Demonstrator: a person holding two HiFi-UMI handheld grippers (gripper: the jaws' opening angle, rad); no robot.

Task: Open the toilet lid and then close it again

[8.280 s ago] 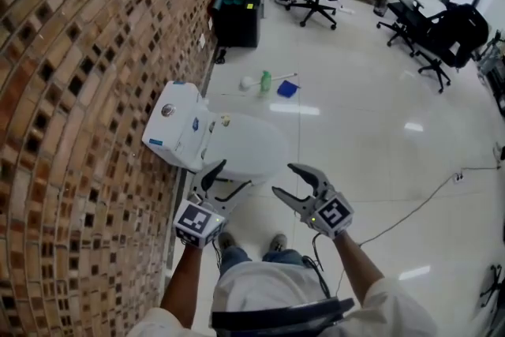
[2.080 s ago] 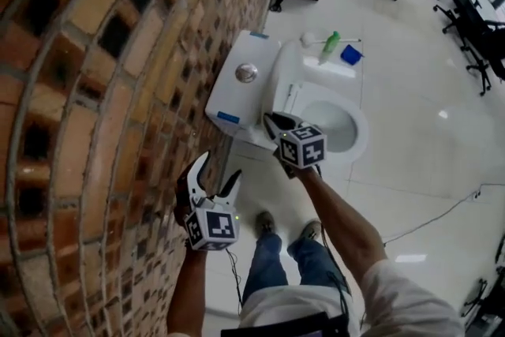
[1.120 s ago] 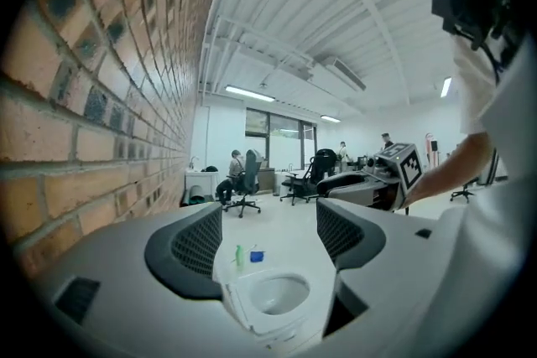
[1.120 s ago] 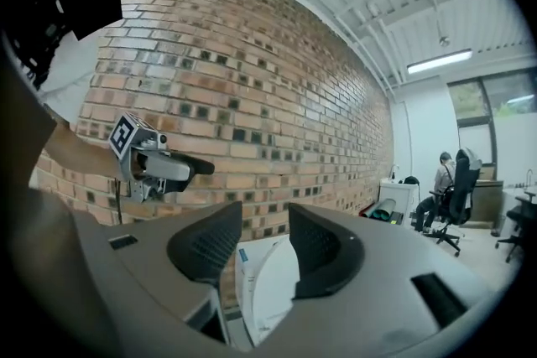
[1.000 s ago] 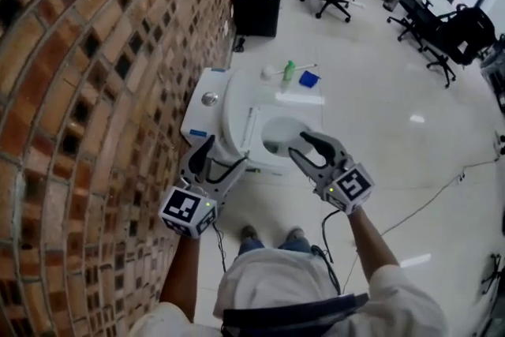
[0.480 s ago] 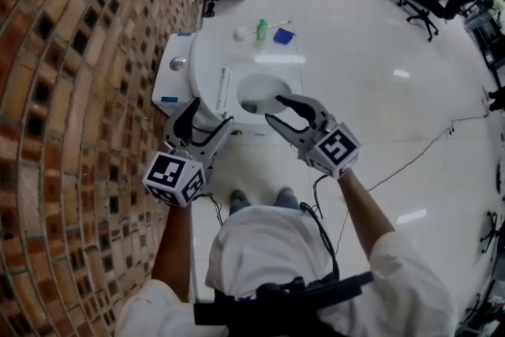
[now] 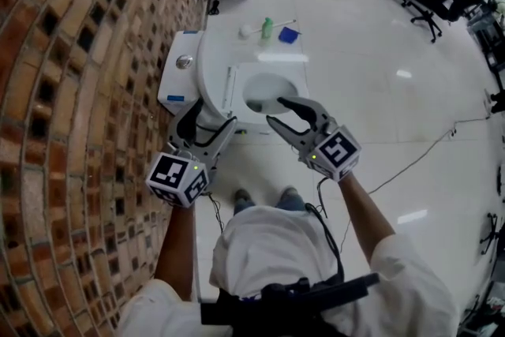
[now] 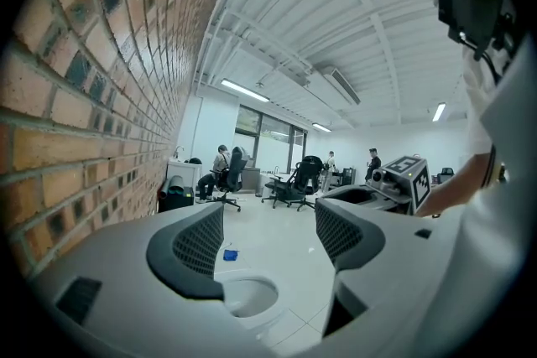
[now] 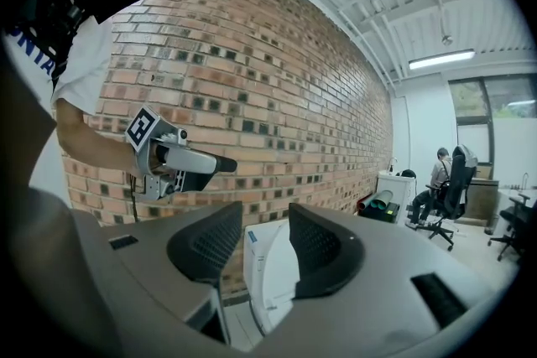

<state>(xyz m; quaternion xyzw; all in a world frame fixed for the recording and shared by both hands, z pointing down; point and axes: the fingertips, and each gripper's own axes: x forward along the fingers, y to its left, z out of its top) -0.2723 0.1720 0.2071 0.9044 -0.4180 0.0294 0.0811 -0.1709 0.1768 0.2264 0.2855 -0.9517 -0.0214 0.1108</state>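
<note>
The lid [image 7: 213,79] stands upright against the tank [image 7: 178,79], by the brick wall [image 7: 87,51], so I judge closing it is the step in hand. The left hand-held gripper [image 7: 207,122] is wide open and the right hand-held gripper [image 7: 276,111] about half open; both are empty, short of the bowl [image 7: 267,91]. I'd hook one right jaw behind the lid's top edge, tip it forward and lower it slowly; letting go early risks a slam.
</note>
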